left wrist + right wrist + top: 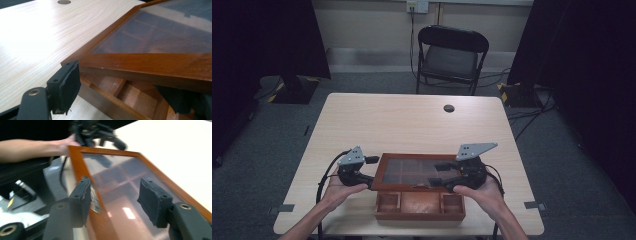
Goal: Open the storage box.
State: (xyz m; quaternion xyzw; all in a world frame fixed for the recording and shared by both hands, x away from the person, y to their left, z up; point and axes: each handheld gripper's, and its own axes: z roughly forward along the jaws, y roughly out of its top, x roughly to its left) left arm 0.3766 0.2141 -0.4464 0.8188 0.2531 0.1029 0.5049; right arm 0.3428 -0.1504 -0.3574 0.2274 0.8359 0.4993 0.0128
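Observation:
A brown wooden box [419,214] with several compartments stands at the table's near edge. Its glass-paned lid [417,170] is tilted up off the front compartments. My left gripper [372,171] is open at the lid's front left corner. In the left gripper view the lid frame [150,65] passes between the wide-apart jaws of that gripper [122,87], one jaw lying below the frame. My right gripper [439,174] is open over the lid's front right. In the right gripper view the lid's orange-brown rail [100,217] runs between the jaws of that gripper [116,195], close to the left pad [83,195].
The light wood table [412,120] has a round cable hole [449,108] near its far edge. A black folding chair [451,57] stands beyond it. Dark curtains hang at both sides, and cables lie on the grey floor at the right.

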